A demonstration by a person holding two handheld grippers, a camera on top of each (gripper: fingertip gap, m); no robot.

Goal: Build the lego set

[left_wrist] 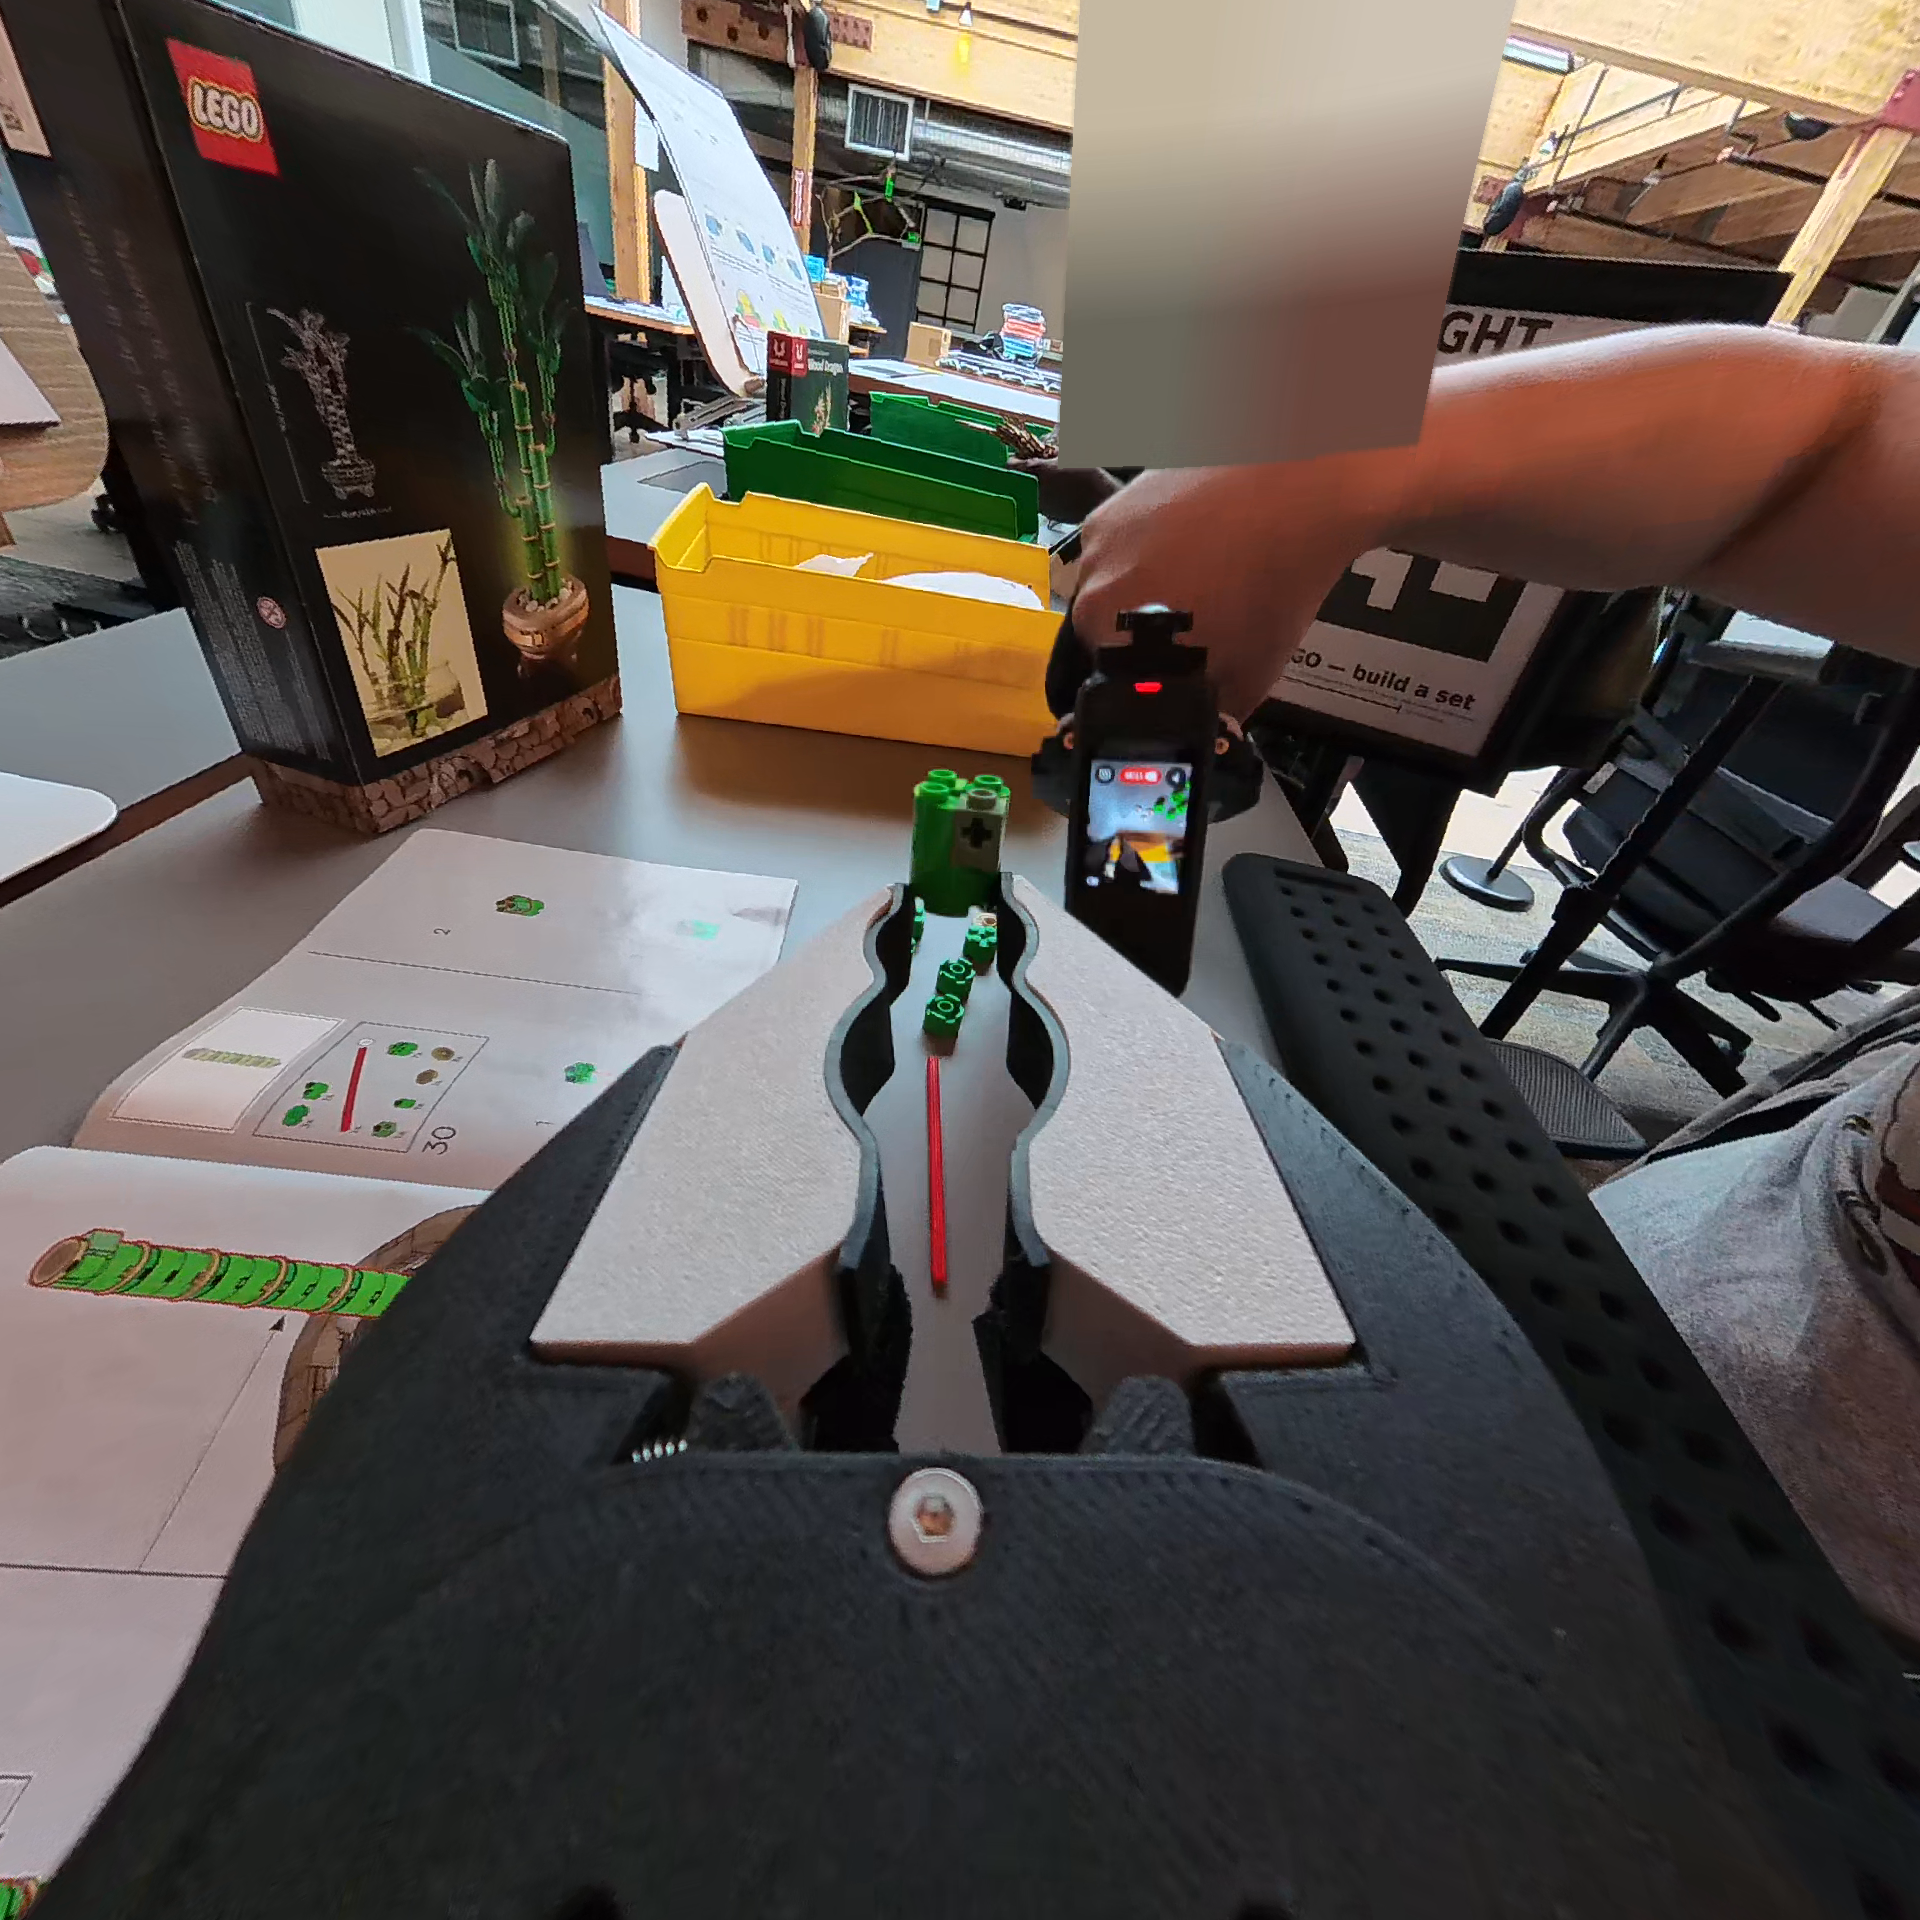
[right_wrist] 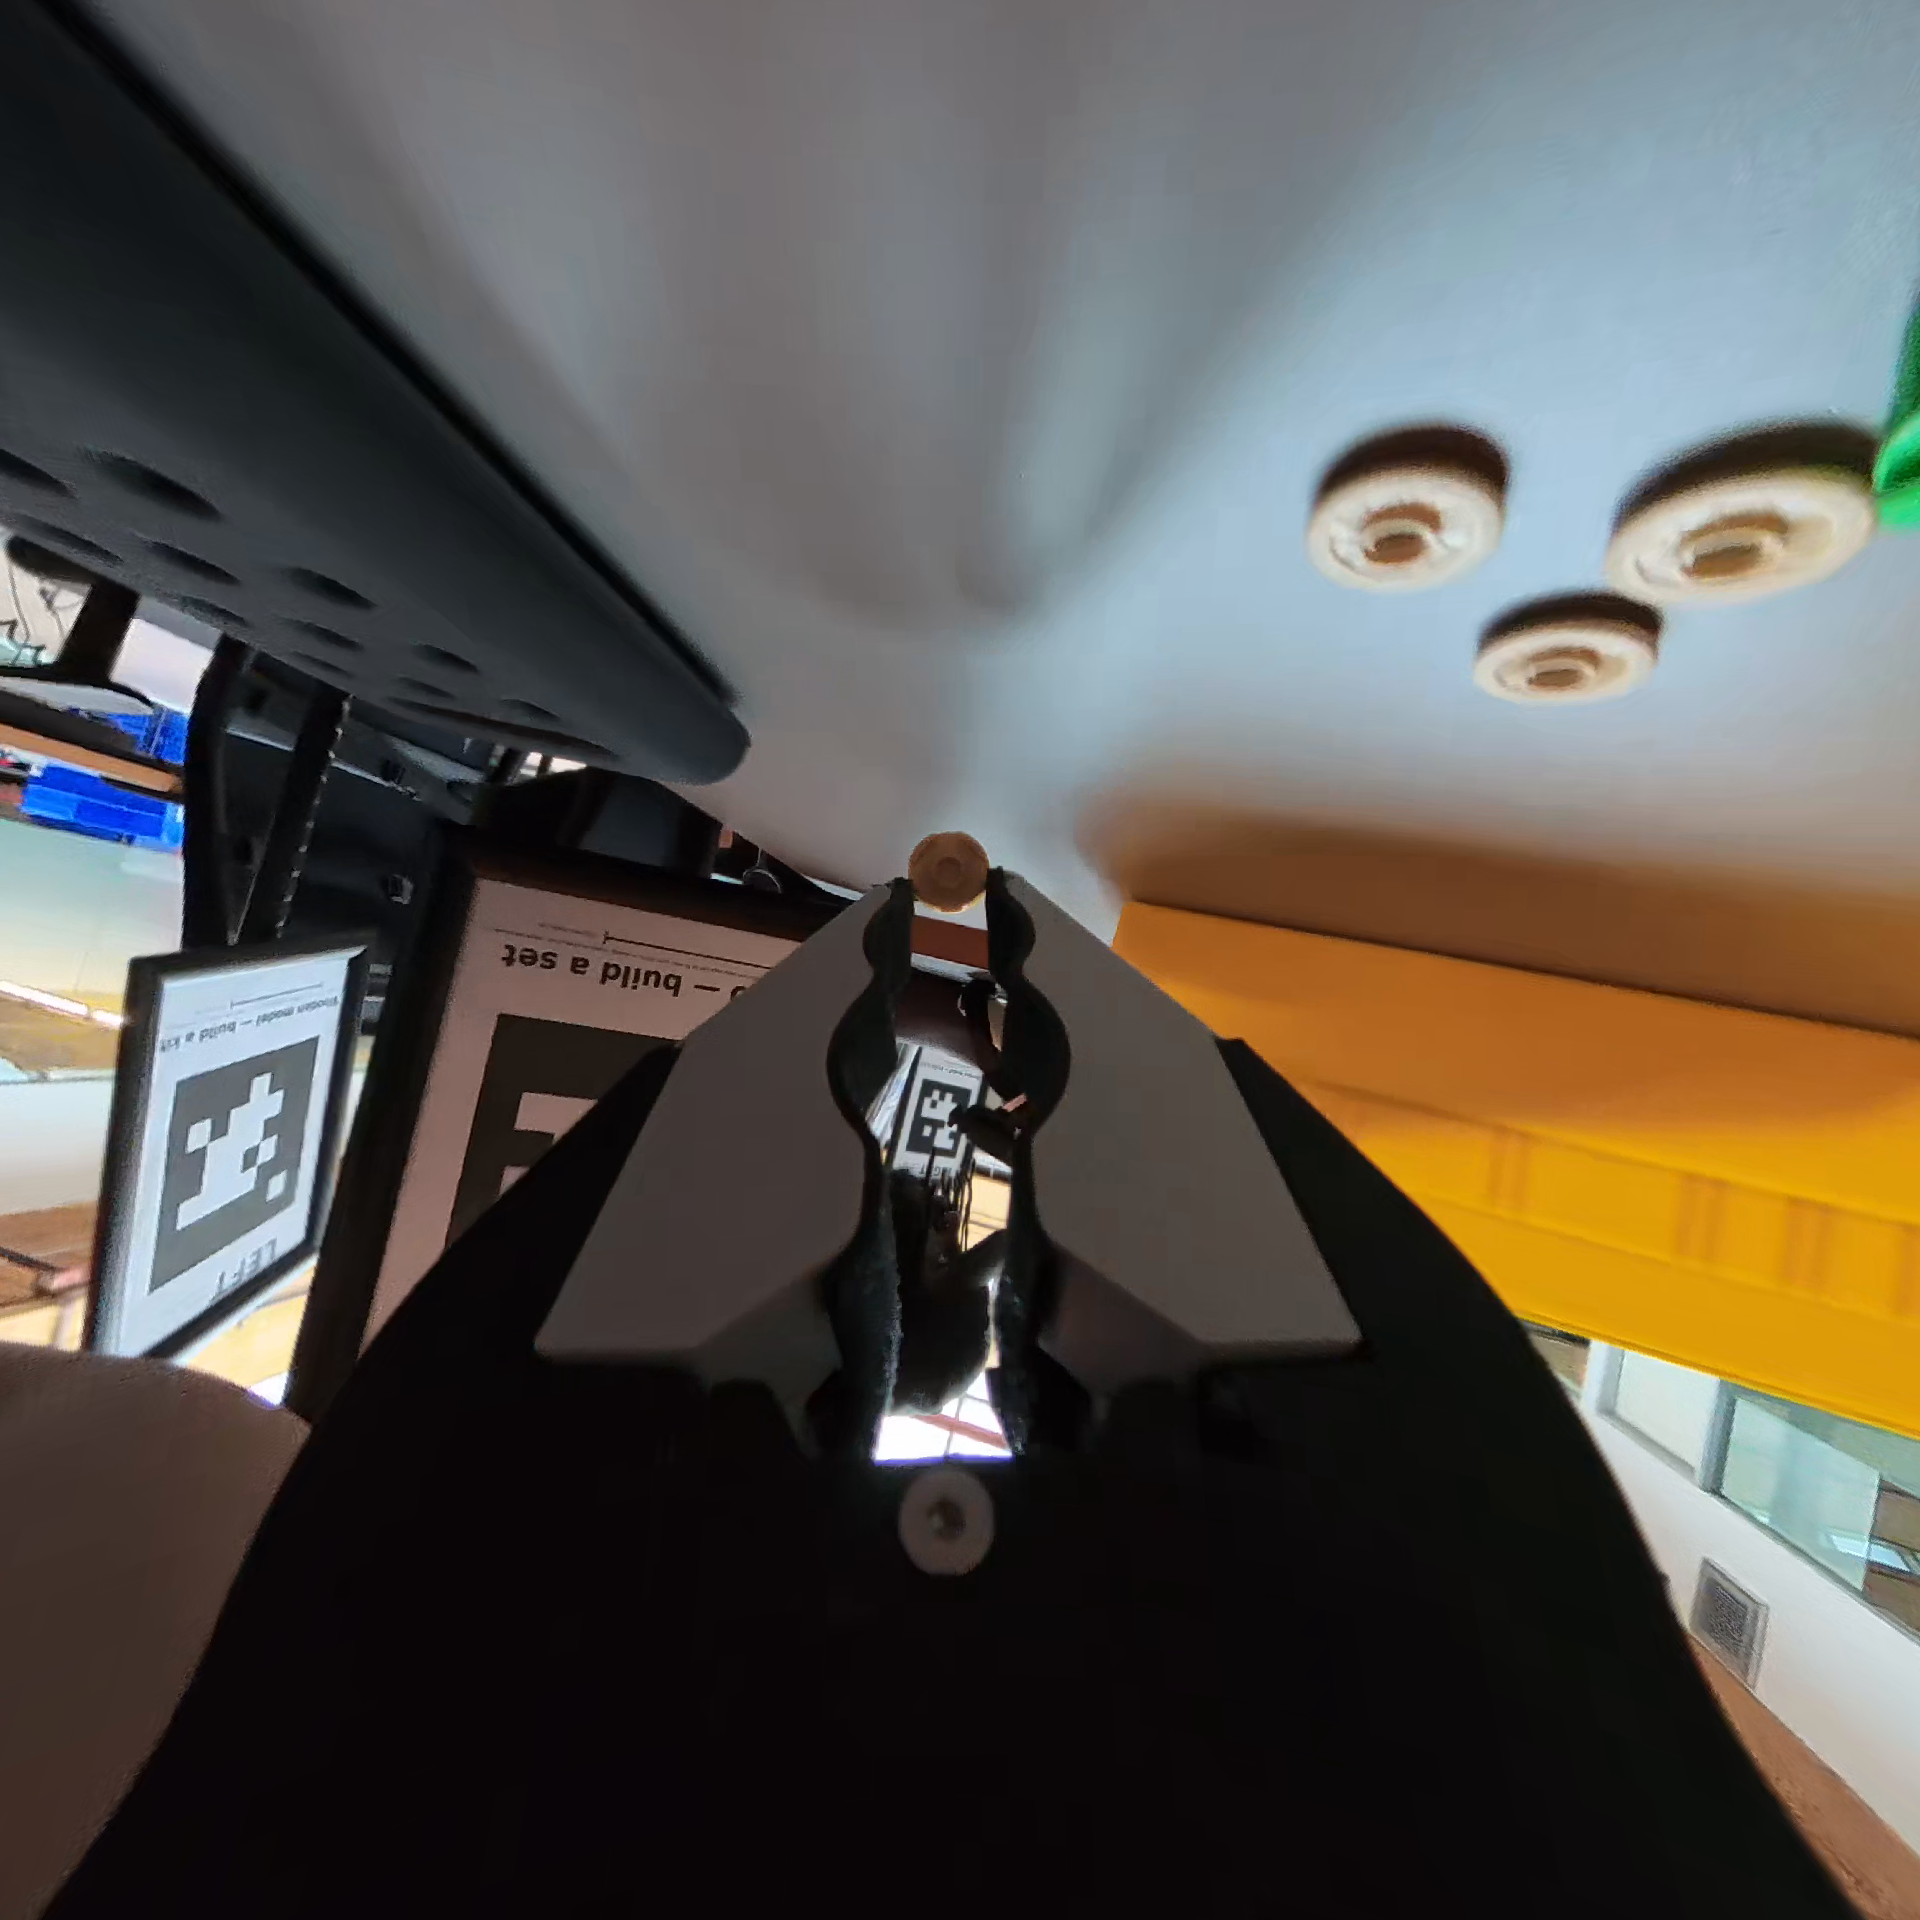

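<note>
Your left gripper (left_wrist: 954,896) is clamped on the green stalk assembly (left_wrist: 956,840), pinching only its lower end while most of the piece stands proud above the tips with a grey cross-holed brick at its top. Your right gripper (right_wrist: 948,891) is turned upside down and nips a small tan round piece (right_wrist: 948,871) at the very ends of its fingers, right up against the table (right_wrist: 935,312).

The thinnest margin is on the right. The tan piece sits between the extreme tips with little of it inside the jaws, so a slight twist or a scrape along the tabletop could pop it out. It is light and round, so it would likely roll, perhaps toward the yellow bin (right_wrist: 1507,1101) or off the edge.

Three larger tan discs (right_wrist: 1408,520) lie well apart from it in the right wrist view; sweeping back carelessly could knock them.

On the left, the stalk assembly is held low and stands tall, so pressing a part onto its top would lever it within your grip and tilt it.

The red rod (left_wrist: 937,1174) and loose green studs (left_wrist: 948,1008) lie on the table under your left fingers. Lowering that gripper could scatter them. The instruction booklet (left_wrist: 436,1039) is glossy, and pieces landing there would probably slide.
</note>
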